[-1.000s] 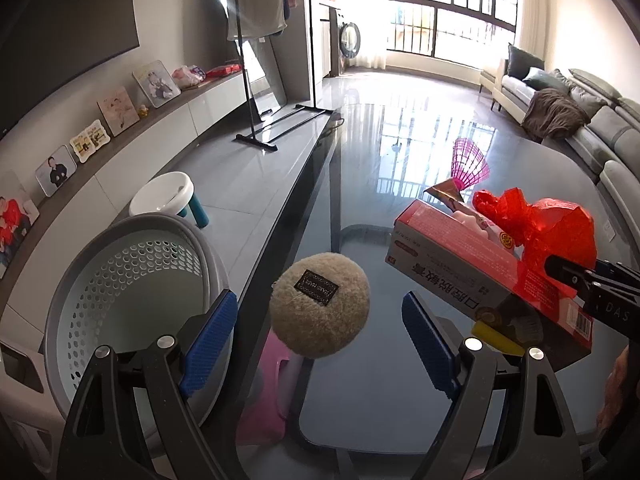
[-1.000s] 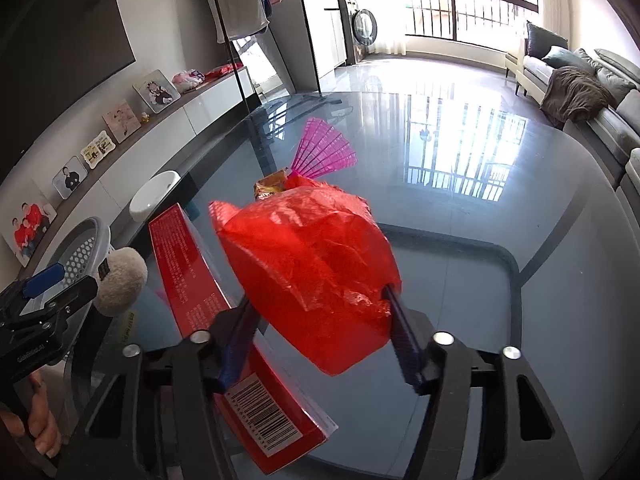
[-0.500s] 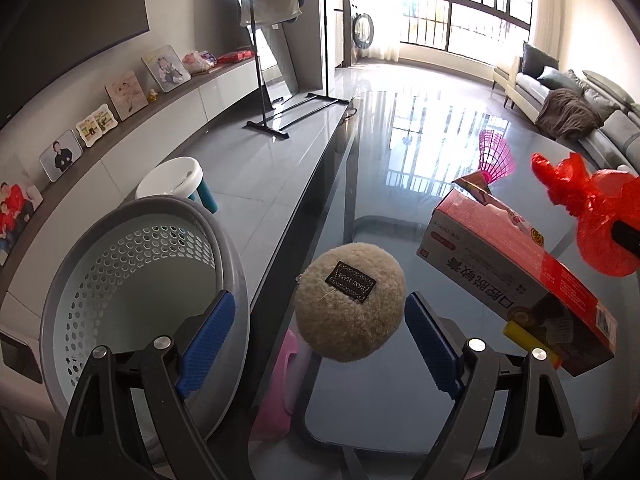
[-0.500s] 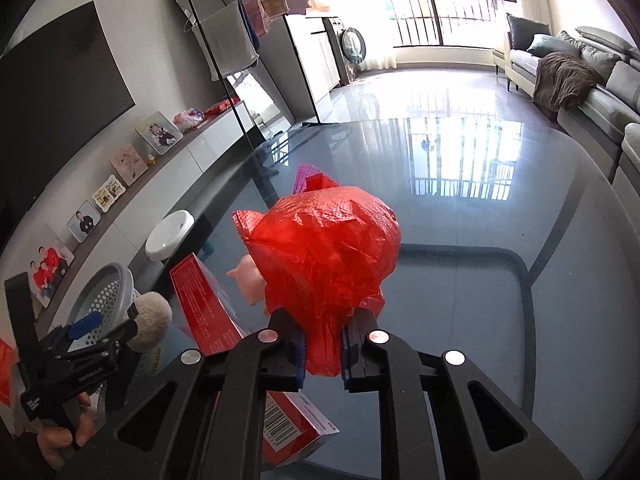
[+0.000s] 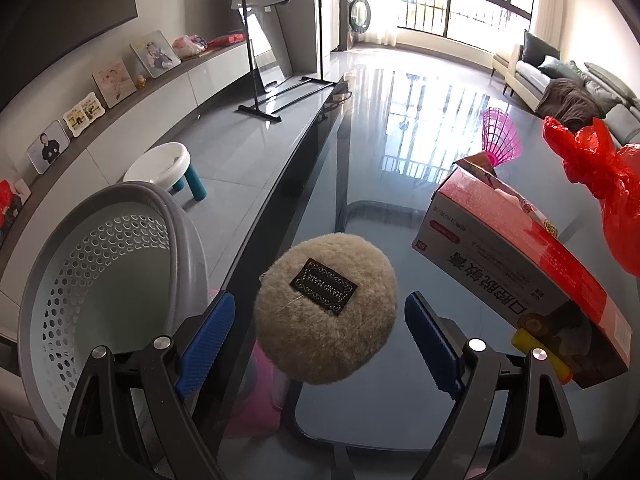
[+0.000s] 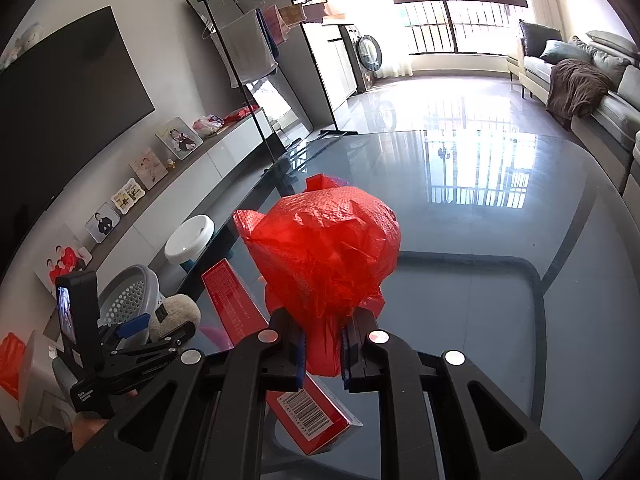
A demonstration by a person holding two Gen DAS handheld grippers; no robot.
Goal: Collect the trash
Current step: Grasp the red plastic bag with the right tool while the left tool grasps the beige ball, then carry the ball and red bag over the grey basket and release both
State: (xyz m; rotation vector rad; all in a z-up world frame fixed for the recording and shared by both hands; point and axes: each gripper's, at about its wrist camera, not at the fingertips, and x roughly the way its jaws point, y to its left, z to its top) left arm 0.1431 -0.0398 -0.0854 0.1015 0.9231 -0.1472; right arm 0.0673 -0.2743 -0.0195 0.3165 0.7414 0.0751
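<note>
My right gripper (image 6: 324, 354) is shut on a crumpled red plastic bag (image 6: 324, 248) and holds it up above the glass table (image 6: 500, 248); the bag also shows at the right in the left wrist view (image 5: 612, 192). My left gripper (image 5: 316, 328) is open around a beige fluffy ball (image 5: 326, 312) with a black label, which rests at the table's near edge. A red and white box (image 5: 520, 256) lies on the table to the right of the ball. A grey perforated basket (image 5: 100, 280) stands on the floor left of the table.
A pink shuttlecock (image 5: 500, 136) lies beyond the box, and a yellow item (image 5: 540, 356) sits under the box's near end. A white stool (image 5: 160, 164), a clothes rack (image 5: 276, 40) and a low cabinet with photo frames (image 5: 112, 76) stand to the left. A sofa (image 5: 576, 80) is far right.
My right gripper closed on the red bag and lifted it well above the table. My left gripper stayed open around the fluffy ball and shifted slightly.
</note>
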